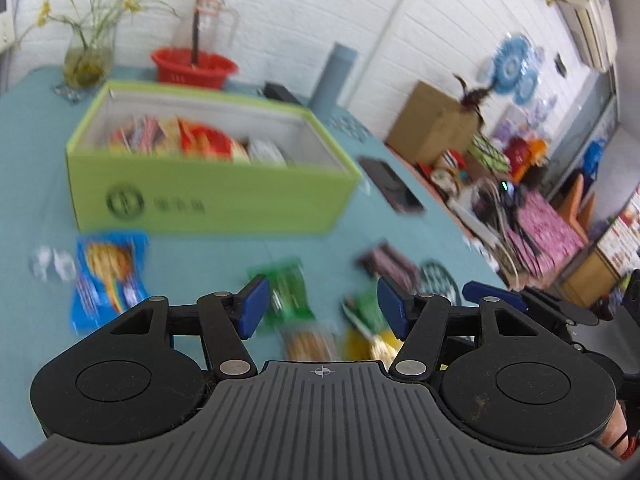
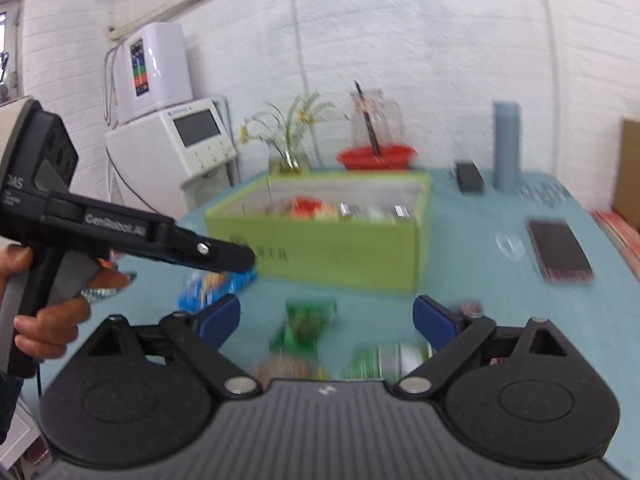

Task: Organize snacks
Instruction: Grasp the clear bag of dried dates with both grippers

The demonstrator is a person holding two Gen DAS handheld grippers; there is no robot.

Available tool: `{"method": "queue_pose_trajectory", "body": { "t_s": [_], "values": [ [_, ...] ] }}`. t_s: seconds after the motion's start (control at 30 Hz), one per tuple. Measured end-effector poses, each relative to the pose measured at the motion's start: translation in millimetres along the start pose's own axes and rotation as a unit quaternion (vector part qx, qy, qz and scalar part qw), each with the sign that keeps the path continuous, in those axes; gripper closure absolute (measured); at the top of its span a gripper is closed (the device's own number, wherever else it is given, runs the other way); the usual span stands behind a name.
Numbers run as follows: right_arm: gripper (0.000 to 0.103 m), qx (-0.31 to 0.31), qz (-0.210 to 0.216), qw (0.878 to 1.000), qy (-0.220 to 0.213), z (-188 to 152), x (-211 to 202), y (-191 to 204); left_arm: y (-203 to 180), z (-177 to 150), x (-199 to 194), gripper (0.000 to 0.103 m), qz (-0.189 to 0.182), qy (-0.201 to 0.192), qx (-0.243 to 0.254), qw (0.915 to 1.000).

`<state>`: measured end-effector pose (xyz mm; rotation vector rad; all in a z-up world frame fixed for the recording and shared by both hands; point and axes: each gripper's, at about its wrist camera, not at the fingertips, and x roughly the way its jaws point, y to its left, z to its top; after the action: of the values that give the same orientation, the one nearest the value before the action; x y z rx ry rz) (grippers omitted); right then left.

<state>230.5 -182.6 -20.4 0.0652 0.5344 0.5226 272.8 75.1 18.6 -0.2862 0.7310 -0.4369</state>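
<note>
1. Snacks lie loose on the near part of the blue bench (image 1: 208, 256): a blue packet (image 1: 107, 276) at left and a green packet (image 1: 287, 290) in the middle.
2. More packets fill the green box (image 1: 208, 196) farther back.
3. Left gripper (image 1: 320, 304) hangs above the loose packets, its fingers (image 1: 252, 306) apart and empty.
4. Right gripper (image 2: 326, 320) has its fingers (image 2: 220, 318) spread wide, nothing between them.
5. A red basket (image 1: 194, 69) stands behind the box.

A green box (image 1: 208, 196) sits open in the upper left, holding red and orange snack packets (image 1: 192, 140). Below it, loose on the blue table: a blue packet (image 1: 108, 276) at left, green packets (image 1: 286, 292) centre, a dark one (image 1: 386, 266) right.
</note>
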Motion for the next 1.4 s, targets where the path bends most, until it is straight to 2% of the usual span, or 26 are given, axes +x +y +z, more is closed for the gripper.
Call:
{"method": "queue_pose_trajectory", "body": {
  "t_s": [0.1,0.23,0.37,0.5,0.57,0.67,0.73,0.77,0.87,0.97,1.07,1.17,1.23,1.33,1.4],
  "values": [
    [0.009,0.047,0.001,0.999,0.02,-42.4,-22.8,0.3,-11.6,-38.0,-1.9,0.059,-0.001,0.027,-0.015,0.9995],
    [0.009,0.051,0.035,0.998,0.013,-58.2,-29.2,20.2,-18.7,-65.6,-9.1,0.059,0.002,0.035,-0.053,0.998],
    [0.009,-0.009,0.054,0.998,0.009,-51.5,-13.4,45.0,-26.6,-69.4,-9.4,0.059,0.0,0.041,-0.046,0.9981],
    [0.009,-0.034,0.062,0.997,0.028,-53.2,4.8,53.8,-25.5,-69.7,-0.4,0.06,0.003,0.049,-0.041,0.9979],
    [0.009,-0.042,0.039,0.998,0.038,-57.9,13.1,56.8,-24.8,-69.9,1.0,0.06,0.001,0.046,-0.041,0.9981],
    [0.009,-0.043,0.044,0.997,0.044,-60.1,16.7,63.2,-24.0,-70.7,2.9,0.064,-0.007,0.048,-0.035,0.9982],
    [0.009,-0.037,0.053,0.997,0.043,-58.8,16.3,70.1,-24.2,-71.8,2.6,0.075,-0.005,0.045,-0.027,0.9986],
    [0.009,-0.035,0.055,0.997,0.043,-57.7,15.8,75.4,-23.2,-71.9,1.6,0.075,0.0,0.044,-0.024,0.9988],
    [0.008,-0.049,0.053,0.996,0.044,-54.3,19.7,92.8,-9.2,-71.4,-10.4,0.074,0.003,0.039,-0.035,0.9986],
    [0.008,-0.044,0.078,0.995,0.042,-49.9,24.4,111.0,8.0,-73.7,-33.1,0.074,0.018,0.026,-0.049,0.9983],
    [0.008,-0.069,0.1,0.992,0.038,-46.1,31.0,136.8,23.1,-77.1,-56.9,0.073,0.04,0.007,-0.056,0.9976],
    [0.008,-0.081,0.113,0.989,0.044,-44.1,44.2,151.5,43.7,-81.0,-64.3,0.07,0.051,0.005,-0.082,0.9953],
    [0.009,-0.088,0.109,0.989,0.048,-45.4,47.3,156.7,55.4,-85.5,-68.8,0.068,0.05,0.006,-0.099,0.9938],
    [0.009,-0.083,0.095,0.991,0.048,-49.0,40.0,155.3,61.7,-92.6,-80.6,0.063,0.063,-0.009,-0.098,0.9931],
    [0.009,-0.081,0.082,0.992,0.048,-52.6,34.4,156.0,65.5,-96.1,-84.1,0.063,0.058,-0.01,-0.106,0.9926]
  ]
}}
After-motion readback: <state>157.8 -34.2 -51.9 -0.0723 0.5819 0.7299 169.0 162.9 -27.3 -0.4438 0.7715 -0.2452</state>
